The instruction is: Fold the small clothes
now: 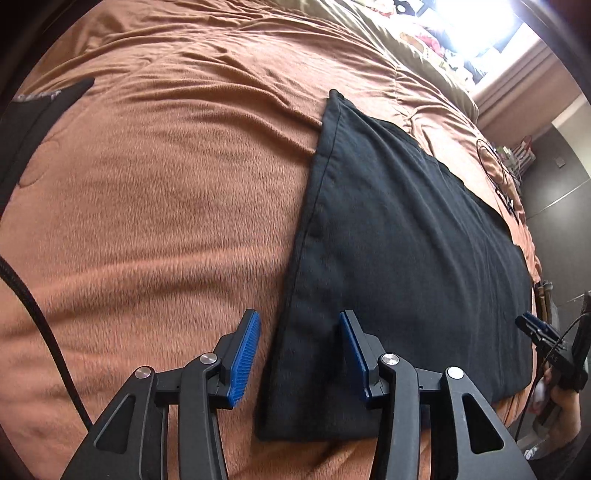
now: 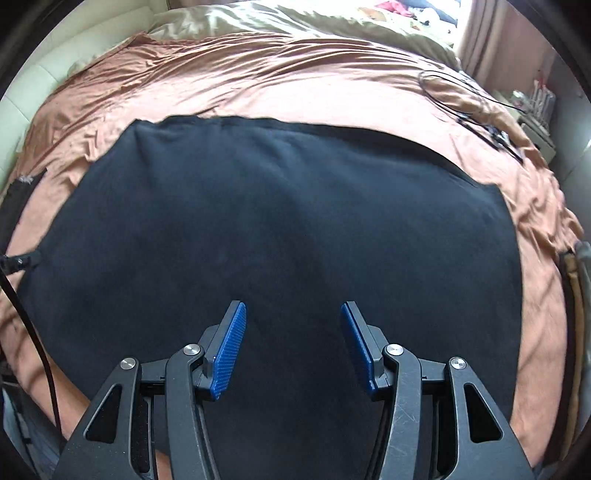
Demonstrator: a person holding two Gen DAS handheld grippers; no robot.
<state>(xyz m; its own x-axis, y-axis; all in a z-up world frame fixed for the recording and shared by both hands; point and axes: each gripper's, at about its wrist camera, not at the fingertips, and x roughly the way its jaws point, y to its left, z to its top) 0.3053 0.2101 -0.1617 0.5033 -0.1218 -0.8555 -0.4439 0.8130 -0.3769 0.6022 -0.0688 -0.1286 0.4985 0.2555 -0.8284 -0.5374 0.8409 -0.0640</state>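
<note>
A black garment [image 1: 406, 258] lies flat, folded into a long strip, on the brown bed cover [image 1: 166, 203]. My left gripper [image 1: 299, 325] is open and empty above the garment's near left corner. It straddles the garment's left edge. In the right wrist view the same black garment [image 2: 277, 229] fills the middle. My right gripper [image 2: 293, 314] is open and empty above its near part. The right gripper also shows at the far right of the left wrist view [image 1: 543, 332], beside the garment's near right edge.
Another dark cloth [image 1: 40, 110] lies at the bed's left edge. Thin black cables [image 2: 472, 107] lie on the cover beyond the garment. An olive blanket [image 2: 277, 22] and clutter lie at the bed's far end. A shelf unit [image 2: 535, 110] stands beside the bed on the right.
</note>
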